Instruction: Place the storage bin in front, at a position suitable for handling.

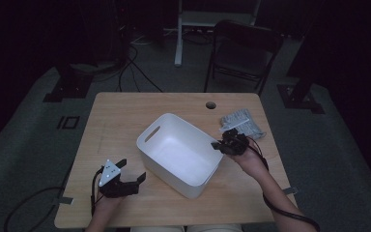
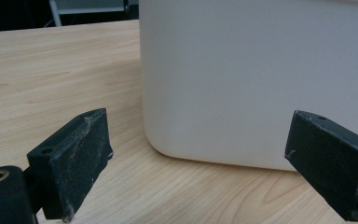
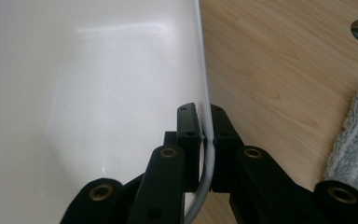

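Note:
A white plastic bin (image 1: 181, 152) sits at an angle in the middle of the wooden table (image 1: 121, 116). My right gripper (image 1: 221, 144) is shut on the bin's right rim (image 3: 204, 84), one jaw inside the wall and one outside. My left gripper (image 1: 131, 171) stands open near the table's front left, just short of the bin's near corner. In the left gripper view the bin's rounded corner (image 2: 256, 79) lies ahead of the two wide-apart jaws, with nothing between them.
A folded grey cloth (image 1: 241, 122) lies on the table behind my right gripper, its edge (image 3: 356, 135) close beside the jaws. A cable hole (image 1: 210, 105) is near the table's far edge. A dark folding chair (image 1: 244, 50) stands beyond the table.

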{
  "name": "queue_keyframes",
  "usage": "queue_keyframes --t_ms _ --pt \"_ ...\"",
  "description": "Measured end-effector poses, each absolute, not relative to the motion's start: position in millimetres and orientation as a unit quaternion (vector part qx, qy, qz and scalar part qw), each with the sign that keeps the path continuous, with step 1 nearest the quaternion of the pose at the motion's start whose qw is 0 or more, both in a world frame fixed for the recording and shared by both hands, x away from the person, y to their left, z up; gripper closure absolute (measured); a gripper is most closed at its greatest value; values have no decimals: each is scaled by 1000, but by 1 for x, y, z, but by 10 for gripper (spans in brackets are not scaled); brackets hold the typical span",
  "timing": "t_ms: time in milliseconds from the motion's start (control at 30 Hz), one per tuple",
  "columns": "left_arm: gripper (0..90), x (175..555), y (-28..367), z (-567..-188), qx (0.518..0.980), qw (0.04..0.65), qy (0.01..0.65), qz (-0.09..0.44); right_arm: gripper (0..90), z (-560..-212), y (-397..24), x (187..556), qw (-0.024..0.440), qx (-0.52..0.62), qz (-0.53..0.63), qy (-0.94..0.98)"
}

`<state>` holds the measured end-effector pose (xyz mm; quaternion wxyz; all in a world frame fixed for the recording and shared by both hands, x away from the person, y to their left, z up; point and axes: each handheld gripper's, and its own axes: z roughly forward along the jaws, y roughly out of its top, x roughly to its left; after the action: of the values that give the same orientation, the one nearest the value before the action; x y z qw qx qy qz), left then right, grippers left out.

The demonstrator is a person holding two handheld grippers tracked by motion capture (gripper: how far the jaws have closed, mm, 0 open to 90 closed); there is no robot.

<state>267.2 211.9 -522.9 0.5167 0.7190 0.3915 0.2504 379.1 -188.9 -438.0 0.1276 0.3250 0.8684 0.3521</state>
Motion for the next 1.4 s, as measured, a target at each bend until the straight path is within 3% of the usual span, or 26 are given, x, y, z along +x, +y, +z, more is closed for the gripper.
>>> queue_keyframes --t_ms 467,533,667,900,1067,1400 --pt "70 268 209 -523 722 521 393 229 851 -438 -196 365 130 326 349 869" --pt "124 266 209 -521 720 525 389 233 841 -438 -196 363 132 327 349 868" --pt "133 267 213 -514 713 539 386 226 723 -437 -198 358 128 325 363 864" --pt "144 277 220 -493 705 565 370 219 619 -423 -204 341 151 335 403 838" --pt "159 284 224 -478 691 568 371 251 611 -422 -213 326 182 357 435 807" --pt "190 322 223 -448 710 565 354 228 652 -436 -228 315 177 399 460 773"
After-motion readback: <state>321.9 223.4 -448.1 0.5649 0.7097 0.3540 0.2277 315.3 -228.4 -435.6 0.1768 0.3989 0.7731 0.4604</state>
